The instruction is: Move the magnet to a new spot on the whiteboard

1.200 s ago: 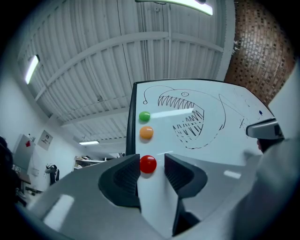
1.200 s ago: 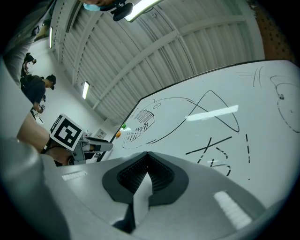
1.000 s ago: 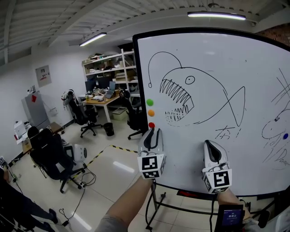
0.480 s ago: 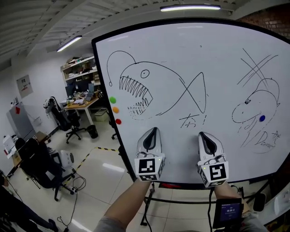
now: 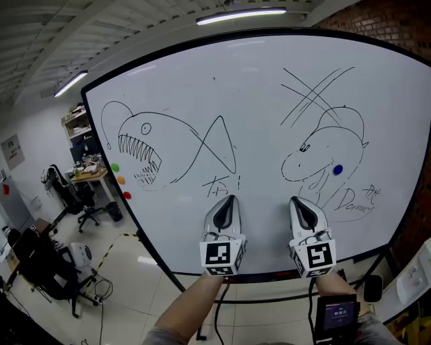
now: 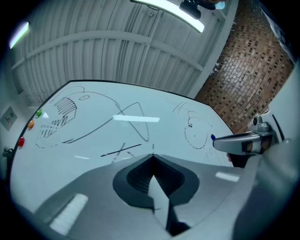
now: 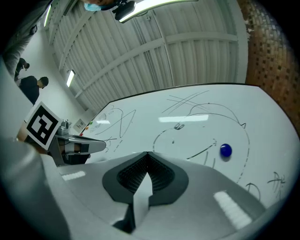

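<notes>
Though all views show the blue magnet (image 5: 337,170), head view adds chairs (image 5: 73,197).

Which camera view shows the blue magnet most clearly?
The right gripper view: the blue magnet appears largest and unobstructed. The head view shows it small; the left gripper view shows only a tiny blue speck.

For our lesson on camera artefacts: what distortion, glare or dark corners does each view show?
Head view: fisheye bows the whiteboard edges. Left gripper view: ceiling light reflects as a bright bar on the whiteboard; corners black. Right gripper view: similar glare bar, dark corners, blue magnet sharp.
</notes>
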Demonstrator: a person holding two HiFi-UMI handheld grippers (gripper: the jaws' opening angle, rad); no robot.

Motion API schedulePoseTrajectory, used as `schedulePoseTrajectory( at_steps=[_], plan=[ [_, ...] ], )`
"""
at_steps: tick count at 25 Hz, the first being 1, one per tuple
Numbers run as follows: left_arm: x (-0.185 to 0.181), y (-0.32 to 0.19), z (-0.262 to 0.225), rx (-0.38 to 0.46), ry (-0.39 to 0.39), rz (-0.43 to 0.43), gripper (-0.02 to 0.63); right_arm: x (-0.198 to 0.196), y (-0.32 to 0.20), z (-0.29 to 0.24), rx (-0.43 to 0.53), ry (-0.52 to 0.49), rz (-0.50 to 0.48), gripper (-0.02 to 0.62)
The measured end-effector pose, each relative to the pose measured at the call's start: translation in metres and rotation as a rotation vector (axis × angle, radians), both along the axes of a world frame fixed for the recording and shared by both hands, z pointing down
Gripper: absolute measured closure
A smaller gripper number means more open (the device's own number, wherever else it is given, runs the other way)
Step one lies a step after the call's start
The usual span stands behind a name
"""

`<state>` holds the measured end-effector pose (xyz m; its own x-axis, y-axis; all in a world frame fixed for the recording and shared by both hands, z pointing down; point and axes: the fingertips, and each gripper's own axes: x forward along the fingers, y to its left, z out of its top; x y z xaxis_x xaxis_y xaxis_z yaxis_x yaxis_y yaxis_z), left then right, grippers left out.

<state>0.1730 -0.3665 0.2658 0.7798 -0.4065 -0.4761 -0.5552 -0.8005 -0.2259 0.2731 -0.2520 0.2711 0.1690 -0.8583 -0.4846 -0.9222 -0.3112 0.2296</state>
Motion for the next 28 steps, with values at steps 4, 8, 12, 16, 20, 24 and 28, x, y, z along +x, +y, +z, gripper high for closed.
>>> schedulePoseTrajectory(
  at_steps=[4,8,12,16,20,24,28],
  plan=[
    [0.044,0.037,0.000,0.001,-0.012,0.058,0.606,0.041,0.031,0.001,0.007,0.012,0.055,0.589],
    [0.085,0.070,-0.001,0.000,-0.023,0.105,0.606,0.076,0.061,0.001,0.010,-0.007,0.101,0.589],
    [0.121,0.101,-0.001,0.014,-0.026,0.141,0.606,0.109,0.092,0.001,0.014,-0.010,0.140,0.589],
    [0.150,0.125,0.000,0.020,-0.027,0.160,0.606,0.135,0.118,-0.002,0.021,-0.005,0.161,0.589],
    [0.169,0.140,0.001,0.018,-0.025,0.158,0.606,0.153,0.133,-0.001,0.019,0.004,0.164,0.589],
    [0.184,0.153,-0.003,0.038,-0.021,0.150,0.606,0.163,0.142,-0.004,0.024,0.009,0.151,0.589],
    [0.203,0.170,-0.011,0.115,-0.040,0.110,0.606,0.171,0.150,-0.005,0.037,0.008,0.144,0.588]
  ],
)
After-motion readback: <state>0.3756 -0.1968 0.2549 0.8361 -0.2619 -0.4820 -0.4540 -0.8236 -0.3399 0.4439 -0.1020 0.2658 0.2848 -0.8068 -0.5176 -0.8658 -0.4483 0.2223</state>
